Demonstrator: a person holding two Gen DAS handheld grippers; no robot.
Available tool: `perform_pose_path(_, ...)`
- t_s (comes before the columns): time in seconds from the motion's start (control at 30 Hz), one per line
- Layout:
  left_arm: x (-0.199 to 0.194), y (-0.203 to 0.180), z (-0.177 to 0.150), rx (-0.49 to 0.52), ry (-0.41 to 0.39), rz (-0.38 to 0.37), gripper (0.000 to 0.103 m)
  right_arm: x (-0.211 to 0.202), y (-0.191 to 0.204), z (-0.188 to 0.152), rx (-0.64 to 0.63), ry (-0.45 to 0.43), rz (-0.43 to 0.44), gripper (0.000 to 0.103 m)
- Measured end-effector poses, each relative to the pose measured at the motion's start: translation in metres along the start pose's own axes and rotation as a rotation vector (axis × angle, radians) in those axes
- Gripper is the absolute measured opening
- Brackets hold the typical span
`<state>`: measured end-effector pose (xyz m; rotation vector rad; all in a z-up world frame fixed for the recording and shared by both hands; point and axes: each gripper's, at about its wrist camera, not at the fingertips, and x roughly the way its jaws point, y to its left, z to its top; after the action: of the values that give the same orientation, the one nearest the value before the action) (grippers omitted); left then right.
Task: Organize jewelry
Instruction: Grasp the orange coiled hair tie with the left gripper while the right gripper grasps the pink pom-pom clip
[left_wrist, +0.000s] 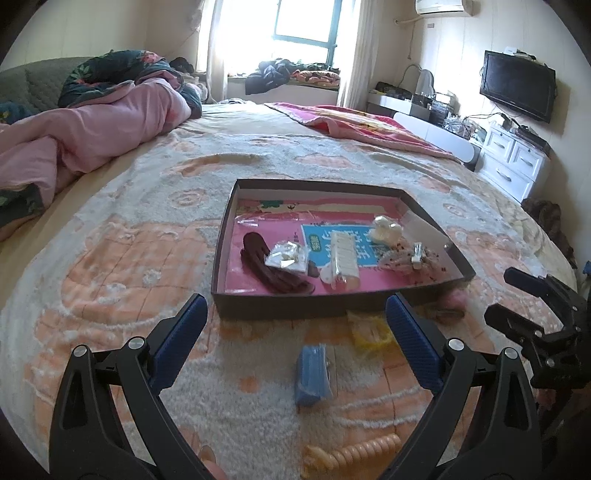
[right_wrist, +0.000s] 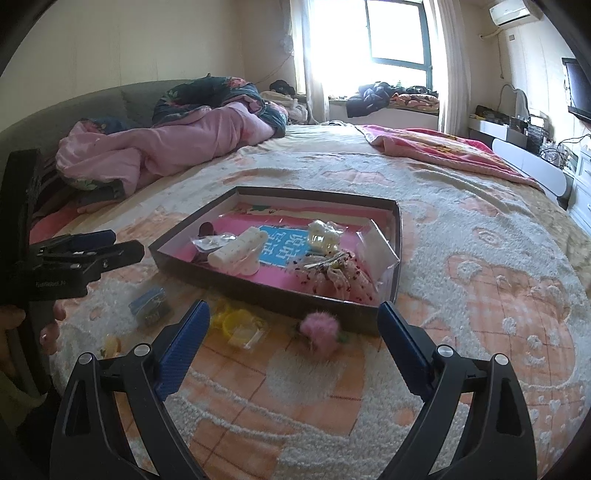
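- The left gripper (left_wrist: 295, 325) hovers over the bedspread (left_wrist: 122, 258) with its blue pads (left_wrist: 181, 343) wide apart and nothing between them.
- The right gripper (right_wrist: 291, 332) likewise has its pads (right_wrist: 183, 350) spread wide, gripping nothing; in the left view it shows at 3 o'clock as a black frame (left_wrist: 535, 314).
- In the right view, the left gripper's black body sits at 9 o'clock, with a hand (right_wrist: 14, 332) around its handle.
- A shallow dark box (left_wrist: 280, 304) lies on the bedspread at 12 o'clock from the left gripper, holding jewelry and hair pieces on a pink sheet.
- Inside the box: a dark maroon piece (left_wrist: 275, 269) on the left, a small clear bag (left_wrist: 288, 256) resting on it, a white clip (left_wrist: 343, 258) in the middle, a pale clip (left_wrist: 386, 229) behind it, and a speckled fabric bow (left_wrist: 406, 258) on the right.
- Outside the box, on the bedspread, a blue packet (left_wrist: 312, 374) lies between the left gripper's pads, just below center.
- A yellow item in clear wrap (left_wrist: 369, 332) lies near the box's front wall, at 1 o'clock from the blue packet.
- A pink fuzzy pompom (right_wrist: 319, 330) lies just in front of the box's front wall, straight ahead of the right gripper.
- A pale orange coil (left_wrist: 354, 454) lies at 6 o'clock in the left view.
- A pink quilt (left_wrist: 92, 129) is bunched at 10 o'clock on the bed.
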<state>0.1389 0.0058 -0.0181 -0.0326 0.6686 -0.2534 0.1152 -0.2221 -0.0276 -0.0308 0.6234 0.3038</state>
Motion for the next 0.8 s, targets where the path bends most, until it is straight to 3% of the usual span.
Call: perform_pose_path(0.8, -0.017, -0.016, -0.047, 0.036, 0.045, -0.03, 0.089, -0.005, 0.002, -0.014, -0.018, 0.018, 0.007, 0.089)
